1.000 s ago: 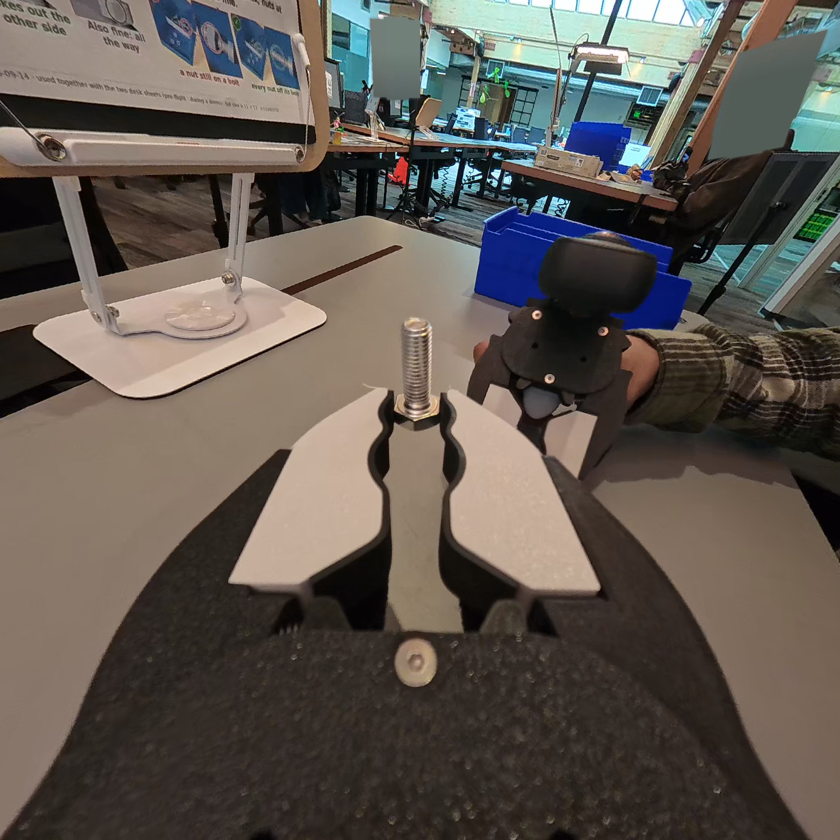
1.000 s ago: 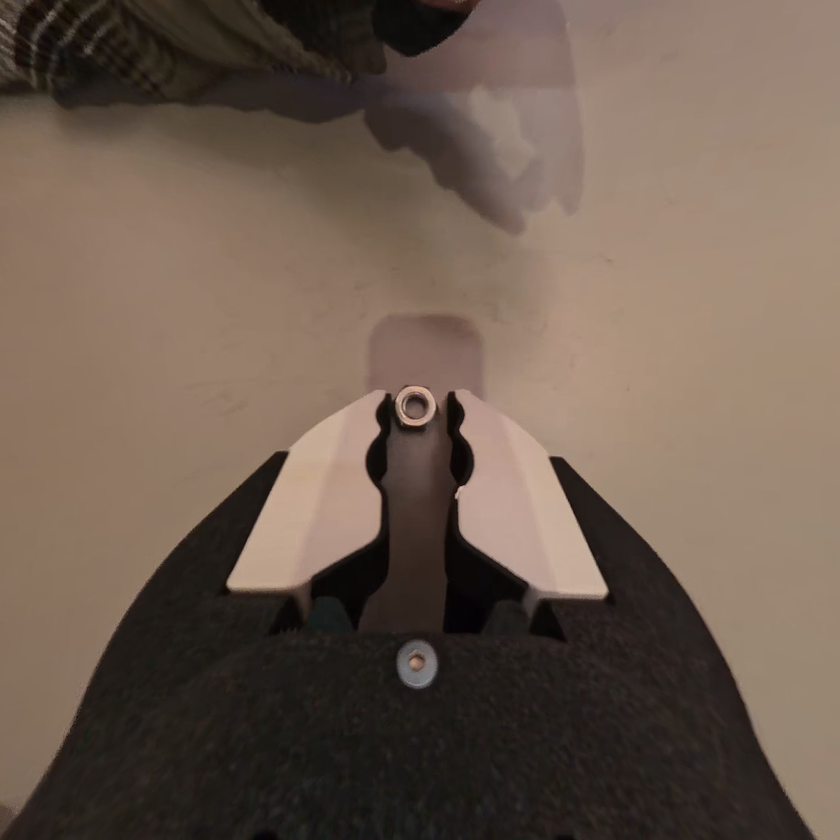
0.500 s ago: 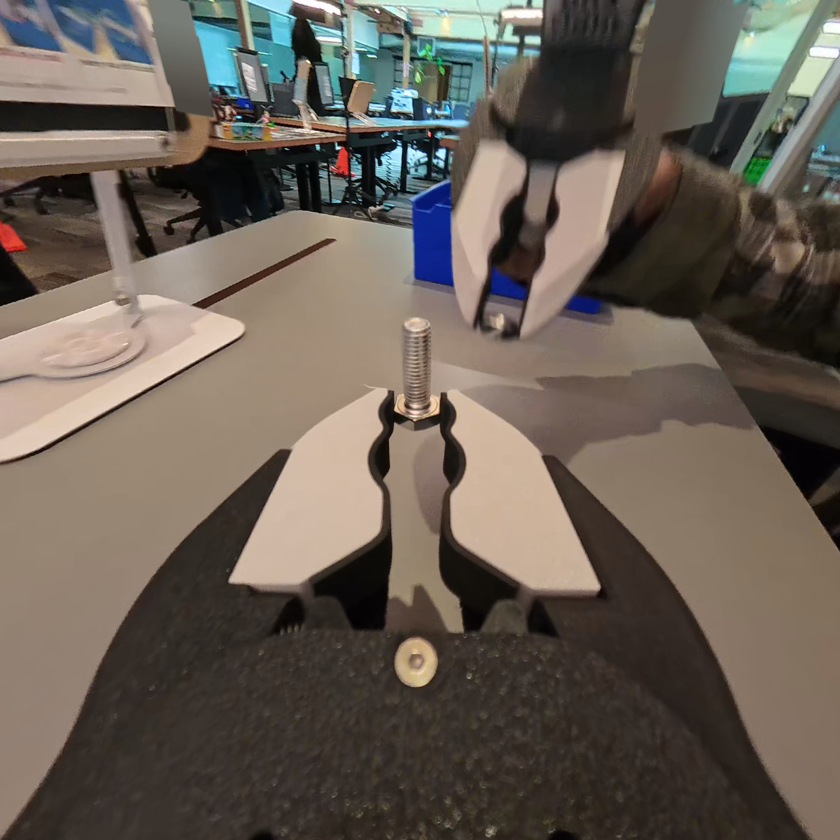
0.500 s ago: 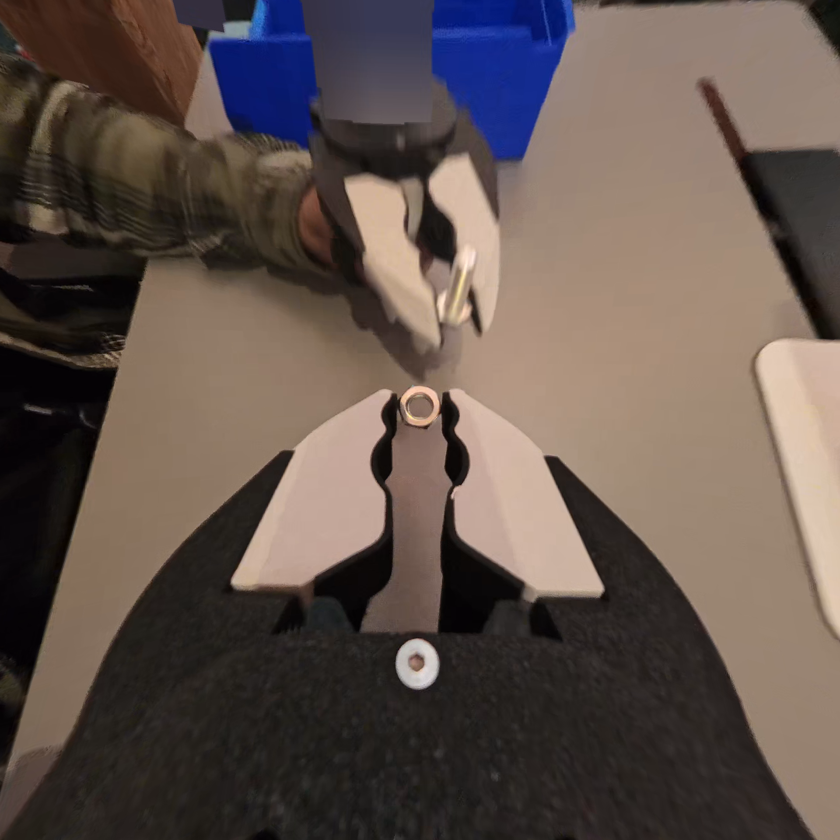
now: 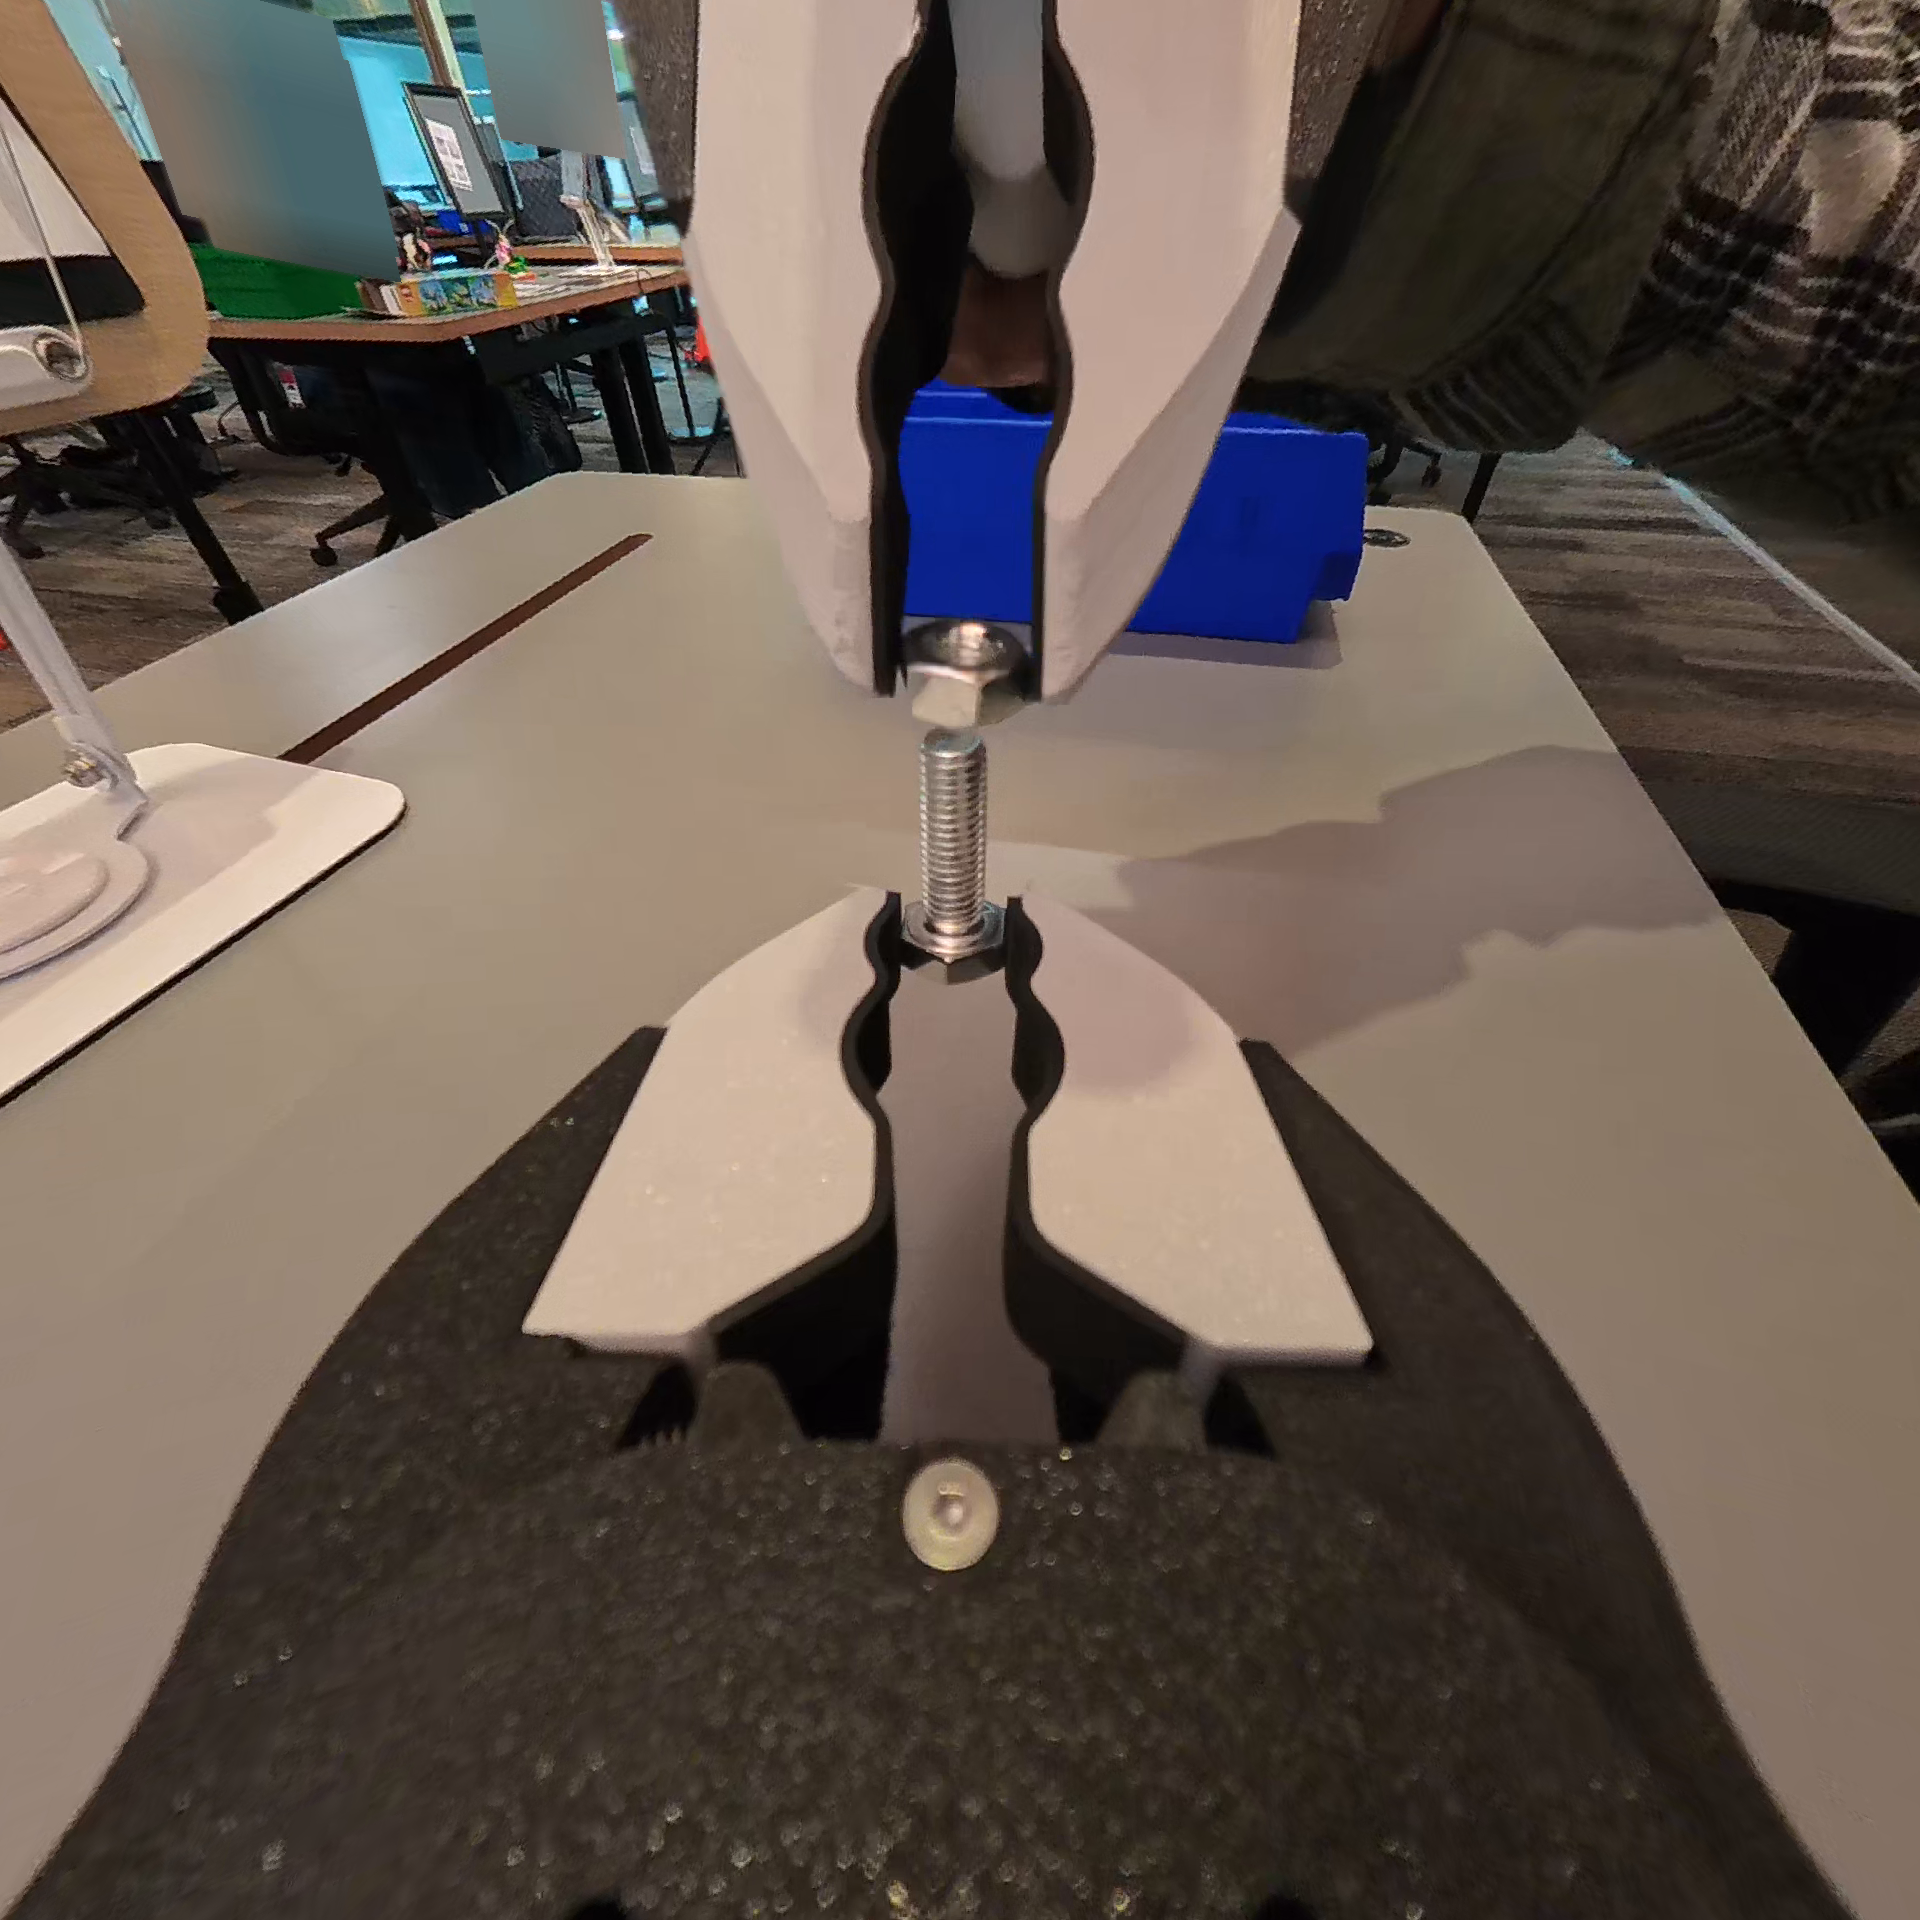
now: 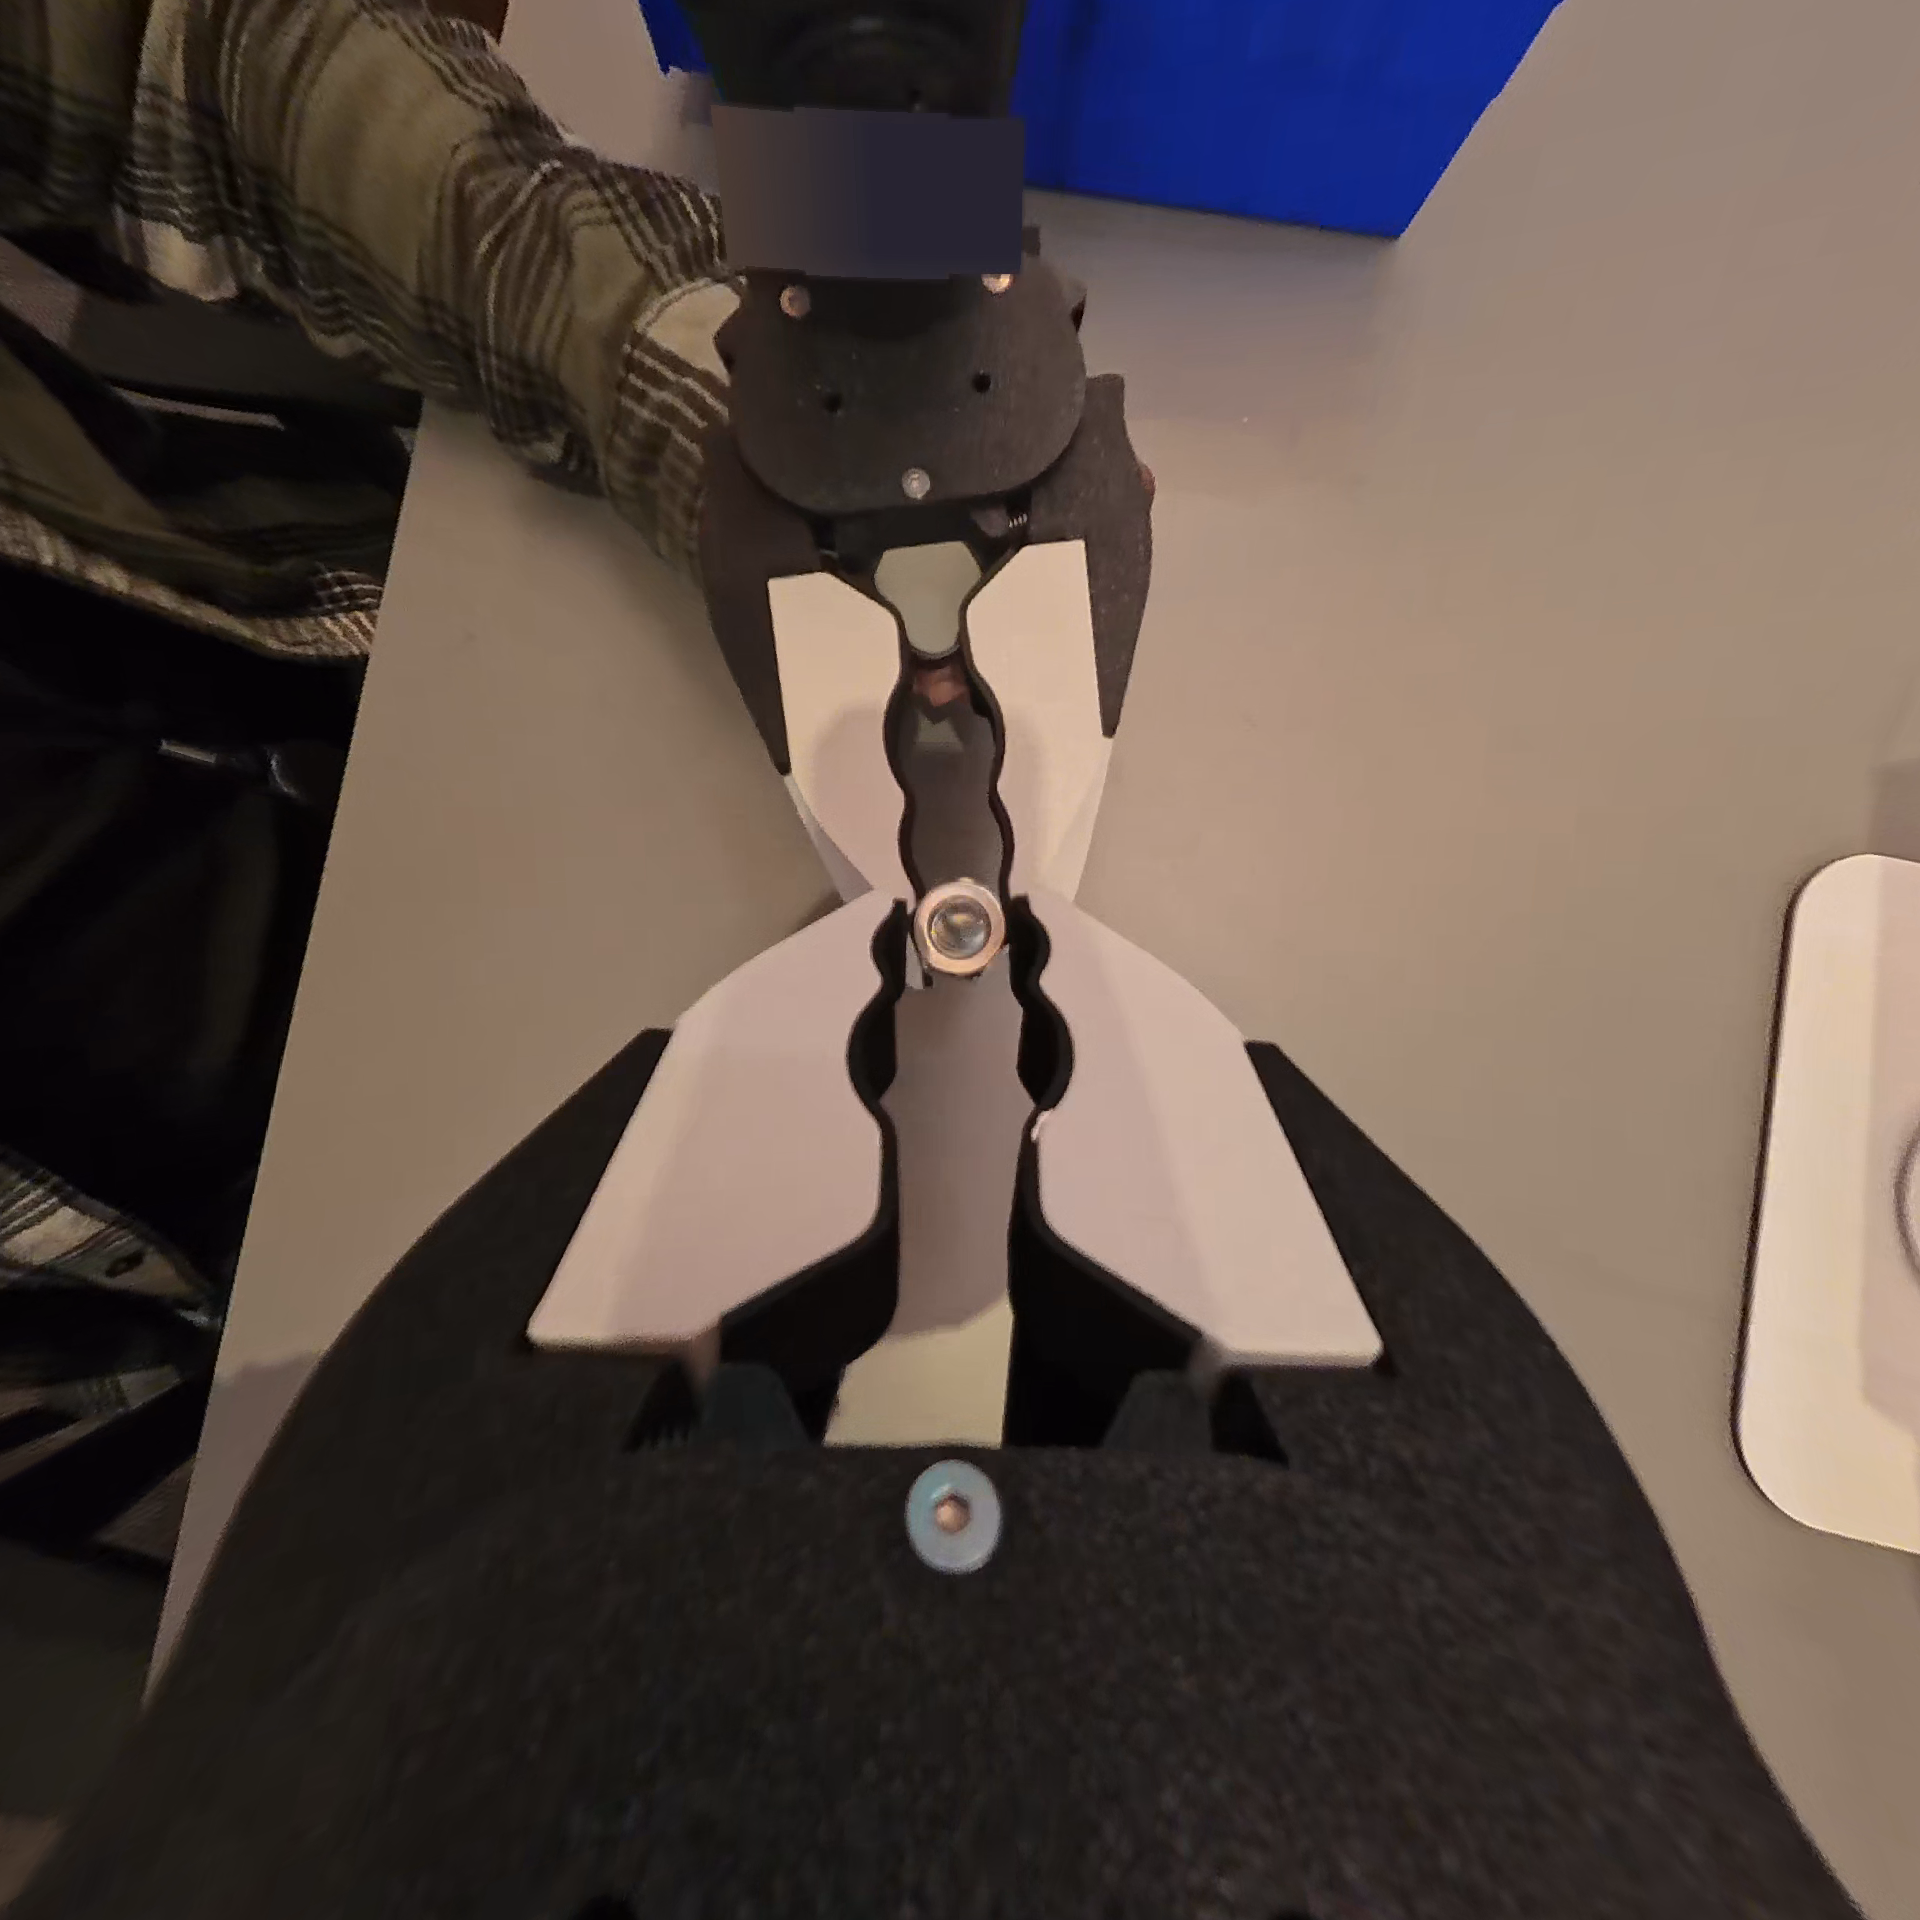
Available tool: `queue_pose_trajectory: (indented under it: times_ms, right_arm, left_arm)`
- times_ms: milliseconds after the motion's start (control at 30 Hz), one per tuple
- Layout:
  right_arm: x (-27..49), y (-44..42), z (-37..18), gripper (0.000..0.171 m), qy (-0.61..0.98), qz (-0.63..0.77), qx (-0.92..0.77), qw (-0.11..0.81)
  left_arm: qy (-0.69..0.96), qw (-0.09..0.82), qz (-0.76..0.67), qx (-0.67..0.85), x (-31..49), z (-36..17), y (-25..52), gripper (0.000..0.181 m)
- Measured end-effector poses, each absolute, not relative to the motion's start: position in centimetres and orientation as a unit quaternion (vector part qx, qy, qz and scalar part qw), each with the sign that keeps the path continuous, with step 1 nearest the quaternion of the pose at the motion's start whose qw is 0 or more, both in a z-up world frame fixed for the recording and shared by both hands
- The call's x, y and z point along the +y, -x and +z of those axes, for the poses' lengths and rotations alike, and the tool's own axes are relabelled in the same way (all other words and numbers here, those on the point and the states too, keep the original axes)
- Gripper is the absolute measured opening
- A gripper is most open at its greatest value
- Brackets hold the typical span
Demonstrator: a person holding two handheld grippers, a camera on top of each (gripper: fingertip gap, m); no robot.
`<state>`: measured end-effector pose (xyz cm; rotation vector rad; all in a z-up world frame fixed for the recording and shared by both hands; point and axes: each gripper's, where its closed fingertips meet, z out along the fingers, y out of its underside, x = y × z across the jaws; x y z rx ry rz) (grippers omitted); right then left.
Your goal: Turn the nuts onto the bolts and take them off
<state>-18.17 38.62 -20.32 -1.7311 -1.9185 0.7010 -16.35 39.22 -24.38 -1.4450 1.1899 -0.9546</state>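
Note:
My left gripper (image 5: 951,940) is shut on the hex head of a silver bolt (image 5: 953,831) and holds it upright, thread pointing up. My right gripper (image 5: 961,681) comes down from above, shut on a silver nut (image 5: 961,686) that sits just over the bolt's tip; I cannot tell if they touch. In the right wrist view my right gripper (image 6: 956,940) holds the nut (image 6: 957,928), and the bolt's tip shows through its hole. The left gripper (image 6: 951,894) lies right beneath it.
A grey table (image 5: 520,935) lies under both grippers. A blue bin (image 5: 1247,540) stands at the table's far side. A white stand base (image 5: 156,862) sits at the left, also at the right edge of the right wrist view (image 6: 1849,1195). A plaid sleeve (image 6: 364,260) reaches in. Tip to tip, the grippers are about 5 cm apart.
My right gripper has risen from the table with the nut and moved over the bolt, now pointing straight down onto its tip. My left gripper keeps holding the bolt upright.

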Motion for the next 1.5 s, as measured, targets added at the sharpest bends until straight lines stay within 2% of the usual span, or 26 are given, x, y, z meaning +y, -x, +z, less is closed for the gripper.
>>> queue_pose_trajectory:
  times_ms: [767, 1167, 1333, 1400, 1500]
  right_arm:
    - [38.7, 18.8, -20.5, 0.019, 0.632, 0.285, -0.681, 0.237]
    - [38.9, 18.6, -20.6, 0.029, 0.634, 0.283, -0.677, 0.243]
    - [39.1, 18.3, -20.5, 0.047, 0.640, 0.275, -0.669, 0.258]
    - [39.3, 18.1, -20.2, 0.065, 0.648, 0.280, -0.651, 0.280]
    - [38.5, 18.2, -19.6, 0.081, 0.640, 0.323, -0.618, 0.321]
  left_arm:
    - [0.595, 0.509, -0.388, 0.486, 39.3, -24.0, 16.4, 0.019]
    - [0.594, 0.503, -0.392, 0.491, 39.1, -24.1, 16.2, 0.019]
    - [0.595, 0.504, -0.393, 0.488, 39.2, -24.0, 16.3, 0.019]
    - [0.594, 0.506, -0.394, 0.486, 39.3, -24.0, 16.4, 0.019]
    - [0.594, 0.506, -0.404, 0.478, 39.4, -23.7, 16.5, 0.019]
